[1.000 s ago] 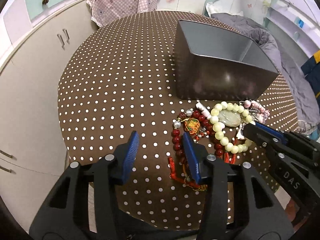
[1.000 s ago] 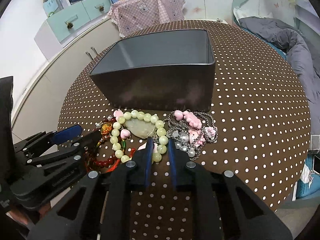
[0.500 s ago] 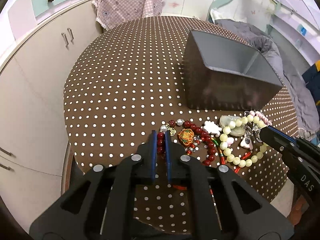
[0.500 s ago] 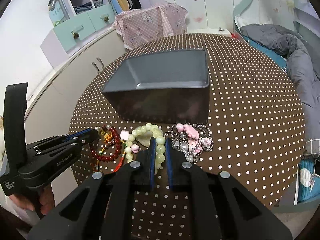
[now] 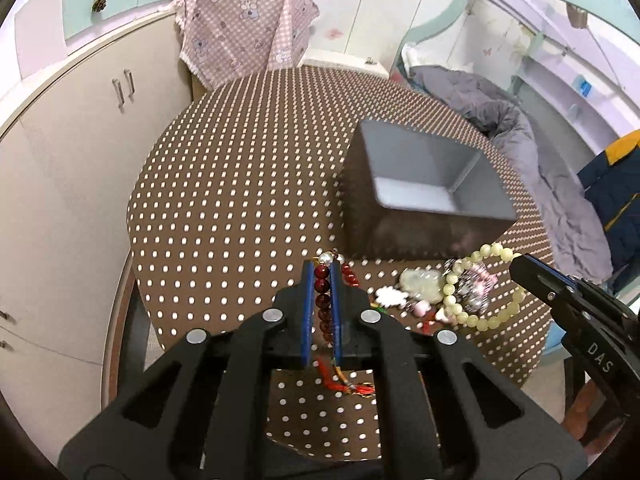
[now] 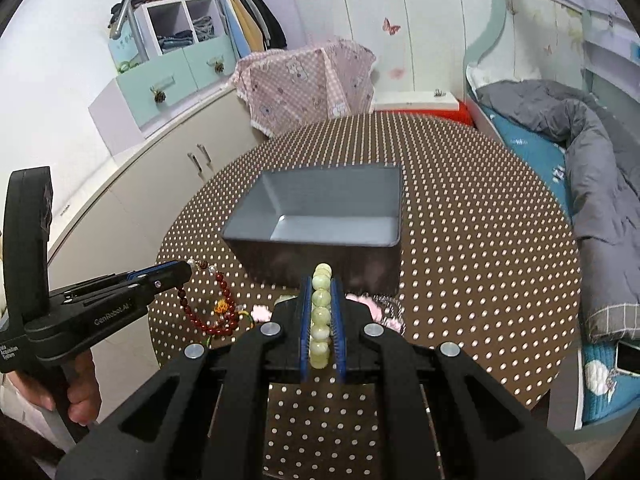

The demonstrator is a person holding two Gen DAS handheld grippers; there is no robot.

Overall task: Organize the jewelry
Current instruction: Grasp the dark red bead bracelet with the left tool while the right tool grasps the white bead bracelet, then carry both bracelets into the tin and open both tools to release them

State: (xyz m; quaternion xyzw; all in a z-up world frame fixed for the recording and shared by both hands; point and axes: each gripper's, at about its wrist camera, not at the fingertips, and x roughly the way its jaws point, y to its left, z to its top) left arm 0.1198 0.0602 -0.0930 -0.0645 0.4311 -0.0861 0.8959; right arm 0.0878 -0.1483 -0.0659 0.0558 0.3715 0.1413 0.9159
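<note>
My left gripper (image 5: 321, 270) is shut on a dark red bead bracelet (image 5: 322, 300) with a red tassel, lifted above the table; it also shows in the right wrist view (image 6: 204, 308). My right gripper (image 6: 321, 280) is shut on a pale green bead bracelet (image 6: 321, 312), which hangs in a loop in the left wrist view (image 5: 486, 288). An open grey box (image 6: 332, 216) stands on the table just beyond both grippers. A pink and silver charm chain (image 5: 472, 280) and white and jade pieces (image 5: 416, 284) lie in front of the box.
The round table has a brown cloth with white dots (image 5: 240, 184). Beige cabinets (image 5: 80, 140) curve along the left. A pink checked cloth (image 6: 308, 76) covers something behind the table. A bed with a grey quilt (image 6: 592, 176) is on the right.
Both grippers closed on their bracelets and rose from the table, lifting the red and the green bracelet out of the pile. The box now looks lower and farther.
</note>
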